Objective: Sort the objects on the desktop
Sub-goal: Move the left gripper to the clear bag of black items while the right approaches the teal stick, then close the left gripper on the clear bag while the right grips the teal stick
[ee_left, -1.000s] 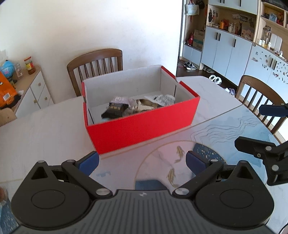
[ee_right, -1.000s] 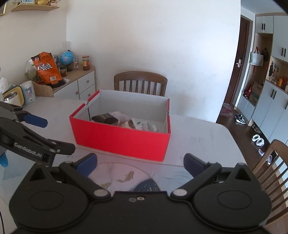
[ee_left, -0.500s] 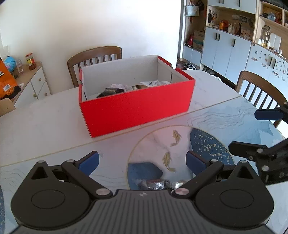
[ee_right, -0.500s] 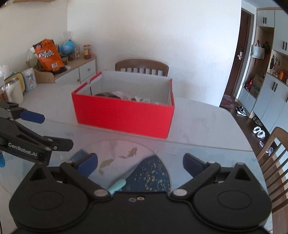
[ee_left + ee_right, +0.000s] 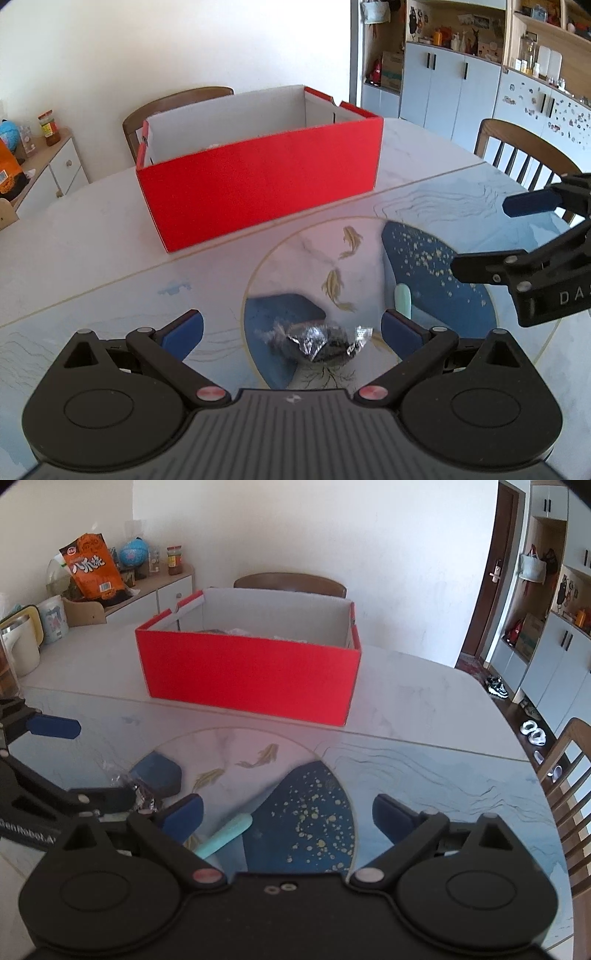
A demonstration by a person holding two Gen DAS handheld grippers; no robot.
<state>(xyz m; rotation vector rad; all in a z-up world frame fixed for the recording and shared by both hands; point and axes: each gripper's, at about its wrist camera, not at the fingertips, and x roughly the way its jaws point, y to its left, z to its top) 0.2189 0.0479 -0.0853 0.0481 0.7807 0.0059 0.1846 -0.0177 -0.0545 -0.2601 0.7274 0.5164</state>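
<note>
Crinkled foil wrapper (image 5: pixel 314 341) just ahead, between wide-open left gripper (image 5: pixel 291 326) fingers; lower squarely, close gently. Right gripper (image 5: pixel 288 812) open too, mint stick (image 5: pixel 223 835) near left finger.

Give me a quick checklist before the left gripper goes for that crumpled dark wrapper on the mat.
1. Left gripper open: ok.
2. Crumpled wrapper between the left fingers: ok, roughly centred.
3. Fingers touching the wrapper: not yet, gaps on both sides.
4. Right gripper out of the way: ok, open, off to the right over the mint green stick.
5. Red box open on top for the drop: ok.
6. Room left inside the box: cannot tell, the near wall hides the floor.
</note>
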